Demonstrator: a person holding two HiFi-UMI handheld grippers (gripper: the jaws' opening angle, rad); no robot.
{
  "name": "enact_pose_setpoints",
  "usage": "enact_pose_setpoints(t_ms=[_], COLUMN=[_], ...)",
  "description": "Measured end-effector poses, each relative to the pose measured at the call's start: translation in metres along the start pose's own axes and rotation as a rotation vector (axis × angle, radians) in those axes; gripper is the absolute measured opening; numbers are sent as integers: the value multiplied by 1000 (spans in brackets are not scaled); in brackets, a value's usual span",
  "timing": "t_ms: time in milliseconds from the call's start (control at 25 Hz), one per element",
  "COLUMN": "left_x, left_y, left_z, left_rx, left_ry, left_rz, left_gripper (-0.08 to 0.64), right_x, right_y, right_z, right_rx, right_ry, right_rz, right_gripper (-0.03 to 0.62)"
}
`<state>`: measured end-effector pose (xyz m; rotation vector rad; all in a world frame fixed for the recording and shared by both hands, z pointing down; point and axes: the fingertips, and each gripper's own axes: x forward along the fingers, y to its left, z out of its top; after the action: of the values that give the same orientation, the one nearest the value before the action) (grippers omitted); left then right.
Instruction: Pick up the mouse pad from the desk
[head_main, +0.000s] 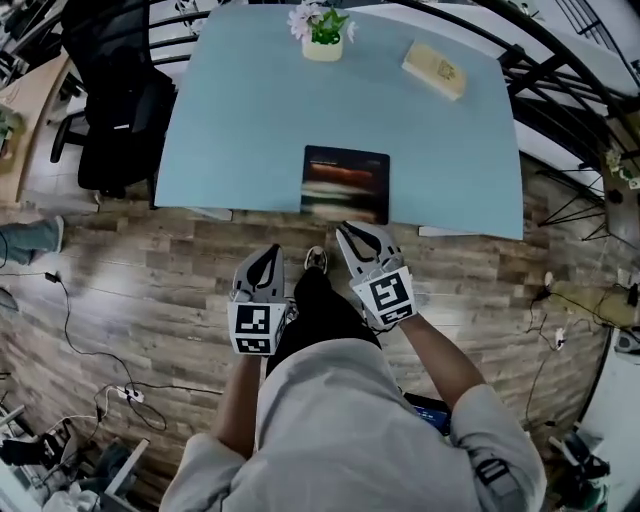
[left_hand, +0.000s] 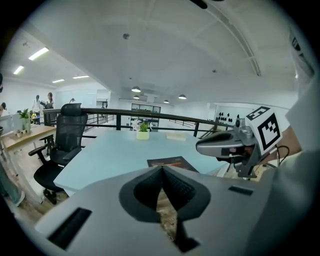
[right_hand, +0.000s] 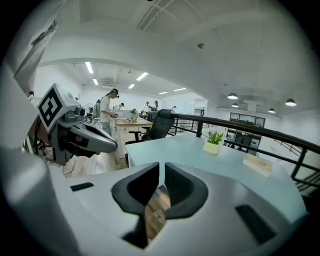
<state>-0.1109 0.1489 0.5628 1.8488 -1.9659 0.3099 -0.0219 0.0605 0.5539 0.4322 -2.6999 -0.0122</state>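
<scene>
right claw (right_hand: 159, 169): jaws together, empty | desk (right_hand: 186, 150) ahead | plant pot (right_hand: 212, 147)

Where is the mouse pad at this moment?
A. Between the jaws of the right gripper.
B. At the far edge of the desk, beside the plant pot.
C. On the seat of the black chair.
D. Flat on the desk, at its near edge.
D: the head view shows the mouse pad lying flat at the near edge of the desk, with the left gripper and the right gripper short of it, over the wooden floor.
</scene>
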Motion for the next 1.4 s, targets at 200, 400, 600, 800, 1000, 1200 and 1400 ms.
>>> enact_pose_setpoints(t_ms=[200,400,600,800,1000,1200,1400], left_x=[33,64,88,103,111,113,108], left_y=[3,9,15,17,28,38,47], left_z=[-21,-52,-77,-106,-124,-136,-153], left_rx=[3,-7,-23,-14,-46,-36,-16], left_ry=[77,167,251,314,333,336,336], left_rz=[-40,-69,-76,-90,-75,-100,-134], left_gripper=[12,12,12,12,12,12,12], right_x=[24,39,57,71,83,91,100], right_y=[-10,-14,-17,-6,9,27,37], right_z=[-31,-71,-91,-119,-138,-146,-155], right_rx=[8,45,57,4,-327,-439,-460], right_ry=[63,170,216,257,305,331,357], right_rz=[-12,2,33,50,16,-15,-71], right_gripper=[40,41,43,44,46,46,48])
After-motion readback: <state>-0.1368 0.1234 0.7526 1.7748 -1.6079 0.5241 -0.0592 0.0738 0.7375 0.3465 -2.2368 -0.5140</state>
